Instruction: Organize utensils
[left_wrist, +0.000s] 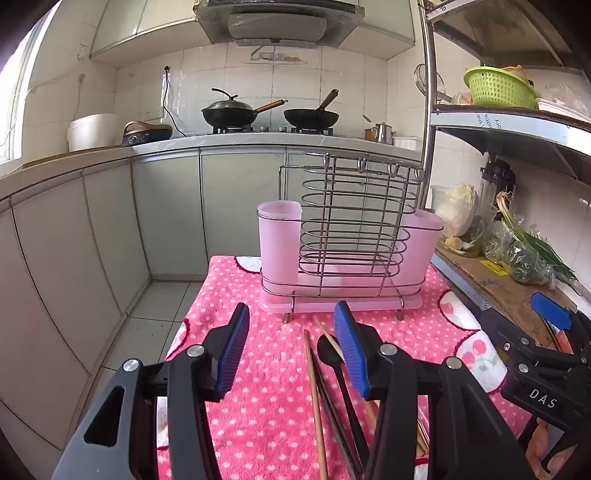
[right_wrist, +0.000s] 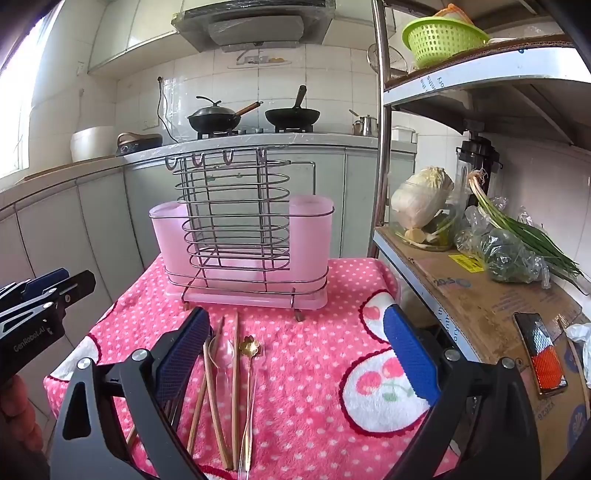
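A wire utensil rack (left_wrist: 351, 236) with two pink plastic cups stands at the far end of a pink dotted towel (left_wrist: 266, 387); it also shows in the right wrist view (right_wrist: 240, 236). Wooden chopsticks (left_wrist: 314, 391) and a black spoon (left_wrist: 334, 363) lie on the towel in front of it. In the right wrist view the chopsticks (right_wrist: 214, 391) lie beside a gold flower spoon (right_wrist: 250, 347). My left gripper (left_wrist: 293, 350) is open and empty above the utensils. My right gripper (right_wrist: 299, 354) is open and empty, wide over the towel.
A metal shelf unit at the right holds cabbage (right_wrist: 421, 199), bagged greens and scallions (right_wrist: 517, 240), a phone (right_wrist: 541, 354) and a green basket (right_wrist: 443, 37). Kitchen counter with two woks (left_wrist: 229, 110) stands behind. The floor drops off left of the towel.
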